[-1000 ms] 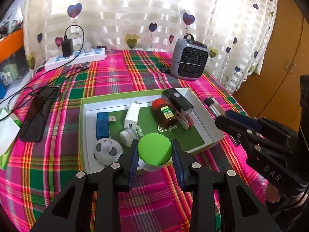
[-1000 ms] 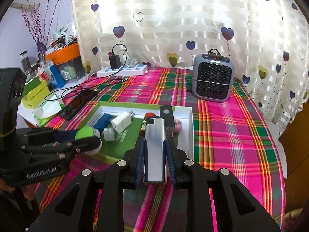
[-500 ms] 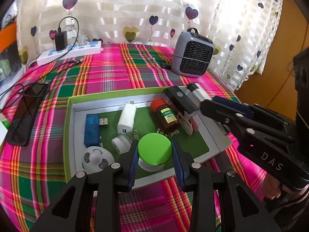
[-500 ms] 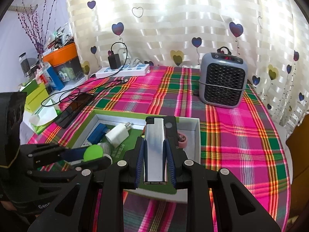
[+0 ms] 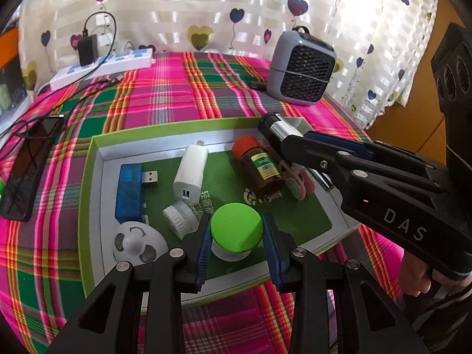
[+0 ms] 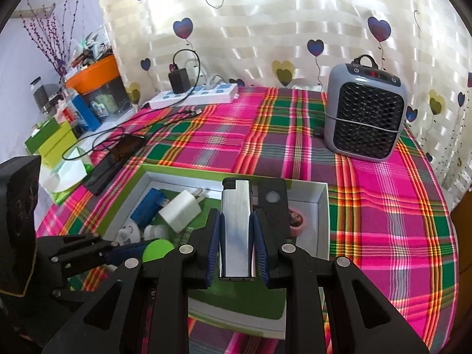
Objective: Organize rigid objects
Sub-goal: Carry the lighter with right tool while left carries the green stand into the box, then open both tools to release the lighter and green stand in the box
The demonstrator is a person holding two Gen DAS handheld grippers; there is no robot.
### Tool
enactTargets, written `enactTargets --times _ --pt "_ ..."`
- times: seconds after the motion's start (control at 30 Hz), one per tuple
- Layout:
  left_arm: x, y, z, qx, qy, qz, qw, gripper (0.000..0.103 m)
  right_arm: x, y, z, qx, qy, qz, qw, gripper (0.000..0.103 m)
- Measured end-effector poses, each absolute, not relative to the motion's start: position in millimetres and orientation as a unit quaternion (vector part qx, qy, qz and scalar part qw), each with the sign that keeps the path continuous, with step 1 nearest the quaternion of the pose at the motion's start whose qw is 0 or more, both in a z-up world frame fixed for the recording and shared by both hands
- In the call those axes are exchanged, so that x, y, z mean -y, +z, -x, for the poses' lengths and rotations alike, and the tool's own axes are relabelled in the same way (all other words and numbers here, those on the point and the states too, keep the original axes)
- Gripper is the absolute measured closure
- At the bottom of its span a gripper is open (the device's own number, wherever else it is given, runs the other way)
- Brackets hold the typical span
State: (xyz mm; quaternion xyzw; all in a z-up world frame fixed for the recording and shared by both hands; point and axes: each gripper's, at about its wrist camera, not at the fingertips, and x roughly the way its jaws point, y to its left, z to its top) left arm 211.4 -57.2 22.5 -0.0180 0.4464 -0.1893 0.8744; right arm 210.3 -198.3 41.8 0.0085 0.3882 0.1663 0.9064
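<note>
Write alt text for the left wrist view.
Left tongs grip a green-capped jar over an open box of small items on a plaid cloth; right tongs bring a silver lighter in from the right.

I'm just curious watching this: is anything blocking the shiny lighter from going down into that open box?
Partly. The right gripper holds the silver lighter above the tray, but the brown bottle, black device and pink item lie below it. Bare green floor remains nearby.

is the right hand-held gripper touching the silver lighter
Touching. The right wrist view shows the right hand-held gripper with both blue pads pressed against the silver lighter.
</note>
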Motion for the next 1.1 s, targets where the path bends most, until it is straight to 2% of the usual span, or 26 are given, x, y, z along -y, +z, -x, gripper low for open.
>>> enactTargets --times 1.1 --pt "57.2 14.1 -217.0 -0.455 -0.183 0.014 0.871 0.07 193.8 31.8 -220.5 -0.389 0.14 0.014 0.91 0.079"
